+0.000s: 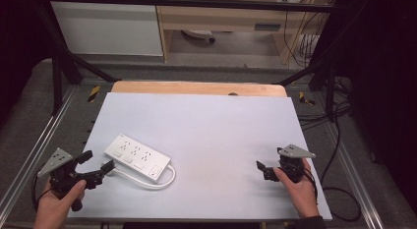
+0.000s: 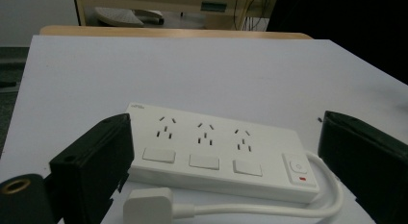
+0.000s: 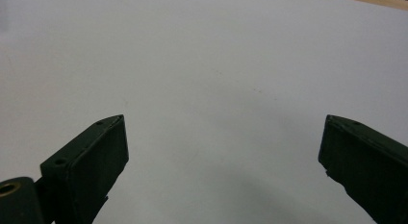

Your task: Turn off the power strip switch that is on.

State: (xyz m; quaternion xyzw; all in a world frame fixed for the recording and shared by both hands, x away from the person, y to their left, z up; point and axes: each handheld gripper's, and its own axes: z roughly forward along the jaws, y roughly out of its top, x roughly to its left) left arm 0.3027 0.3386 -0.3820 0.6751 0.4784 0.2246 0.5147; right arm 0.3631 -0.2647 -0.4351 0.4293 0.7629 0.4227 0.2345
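White plug (image 2: 146, 203) and its looping cord (image 2: 308, 205) lay nearest our left gripper (image 1: 93, 166), whose black jaws we held spread wide apart with nothing between them. Just beyond the plug we recorded one white power strip (image 2: 216, 154), flat on the table, face up, with three socket sets, three rocker switches and a main button with a red mark at the cord end. From above, the power strip (image 1: 137, 157) sat on the left part of the pale sheet (image 1: 206, 126), just beside our left gripper; the cord (image 1: 147, 180) curled along its near side. Our right gripper (image 1: 265, 169) hovered near the sheet's right edge, well apart from the strip, its jaws likewise spread and holding nothing. At the far edge we noted a strip of bare wooden tabletop (image 1: 196, 88), and past it a wooden cabinet (image 1: 221, 17).
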